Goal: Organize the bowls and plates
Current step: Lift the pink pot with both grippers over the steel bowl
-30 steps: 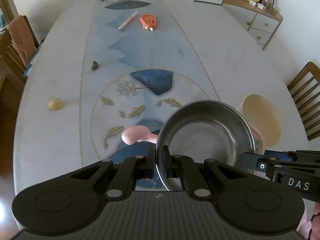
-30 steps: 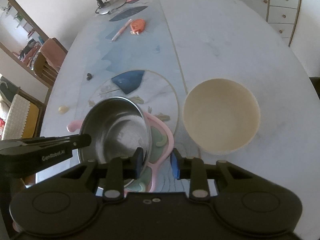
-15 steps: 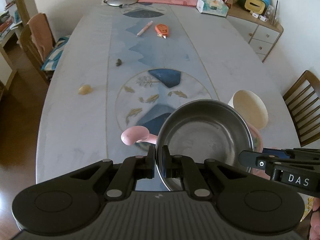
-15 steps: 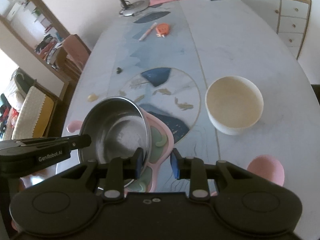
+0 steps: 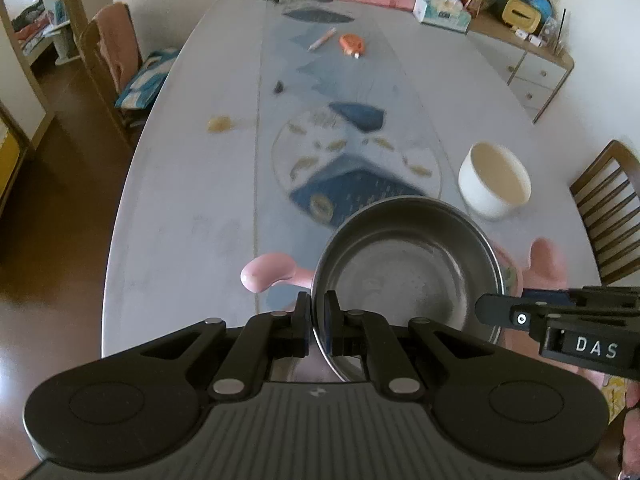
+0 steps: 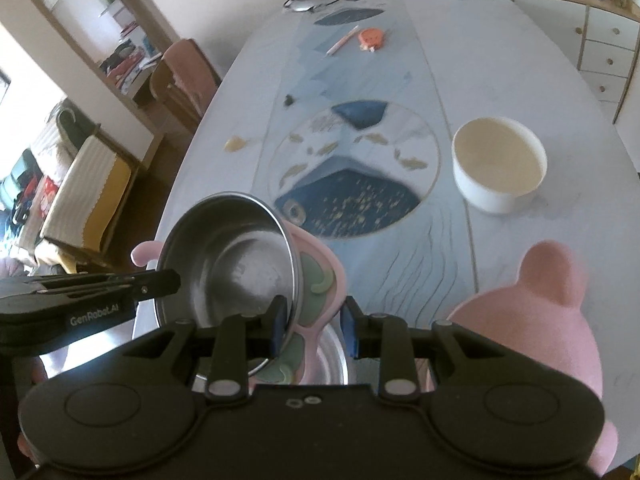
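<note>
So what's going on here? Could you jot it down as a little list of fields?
left gripper: shut on the rim of the steel bowl, held above the table
right gripper: jaws apart, around the edge of the pink plate, not clamped
steel bowl and pink plate: the bowl sits over the plate; contact unclear
cream bowl: upright on the table, empty, off to the right
pink bear-shaped dish: near right edge
far end: pen, orange item, lamp base

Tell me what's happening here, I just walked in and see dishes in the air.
The left gripper is clamped on the rim of a steel bowl, held above the table. The right gripper is open around a pink plate under it. A white bowl sits apart on the table.
</note>
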Action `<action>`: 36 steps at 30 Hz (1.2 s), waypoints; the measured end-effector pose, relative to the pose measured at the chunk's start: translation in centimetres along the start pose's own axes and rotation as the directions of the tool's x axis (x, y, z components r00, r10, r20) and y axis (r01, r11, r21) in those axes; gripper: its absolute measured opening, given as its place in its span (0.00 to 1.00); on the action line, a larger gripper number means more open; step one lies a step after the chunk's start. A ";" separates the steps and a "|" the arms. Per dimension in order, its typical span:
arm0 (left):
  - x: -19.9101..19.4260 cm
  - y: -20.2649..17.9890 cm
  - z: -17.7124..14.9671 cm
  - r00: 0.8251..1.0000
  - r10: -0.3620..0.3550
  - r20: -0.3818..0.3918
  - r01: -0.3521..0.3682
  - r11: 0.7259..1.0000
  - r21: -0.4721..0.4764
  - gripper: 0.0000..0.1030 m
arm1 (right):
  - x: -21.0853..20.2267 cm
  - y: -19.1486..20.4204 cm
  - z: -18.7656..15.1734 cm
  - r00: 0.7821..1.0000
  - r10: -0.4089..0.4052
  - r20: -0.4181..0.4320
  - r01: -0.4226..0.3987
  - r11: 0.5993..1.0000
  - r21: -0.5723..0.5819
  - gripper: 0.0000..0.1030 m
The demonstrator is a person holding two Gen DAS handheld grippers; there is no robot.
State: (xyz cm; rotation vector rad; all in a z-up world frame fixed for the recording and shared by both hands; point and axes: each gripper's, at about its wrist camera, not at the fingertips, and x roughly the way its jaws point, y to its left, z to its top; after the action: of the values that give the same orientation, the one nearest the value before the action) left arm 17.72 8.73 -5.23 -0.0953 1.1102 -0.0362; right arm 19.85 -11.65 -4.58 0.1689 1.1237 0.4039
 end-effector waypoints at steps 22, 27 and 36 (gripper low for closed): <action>2.2 0.9 -7.0 0.992 0.053 -0.119 -0.054 0.999 -0.003 0.05 | 4.0 0.8 -5.2 0.987 -0.031 -0.160 0.030 1.000 -0.005 0.26; 2.7 0.7 -7.0 0.991 0.061 -0.121 -0.060 0.998 0.014 0.05 | 4.9 0.6 -5.4 0.983 -0.049 -0.177 0.049 0.999 -0.007 0.26; 3.5 0.2 -7.3 0.988 0.079 -0.129 -0.072 0.995 0.065 0.05 | 5.9 0.6 -5.2 0.978 -0.076 -0.195 0.073 0.997 -0.022 0.26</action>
State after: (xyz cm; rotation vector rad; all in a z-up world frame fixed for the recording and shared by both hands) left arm 12.69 8.19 -11.59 0.0037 1.2426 -0.0083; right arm 17.19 -9.12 -11.56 0.0740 1.3164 0.3675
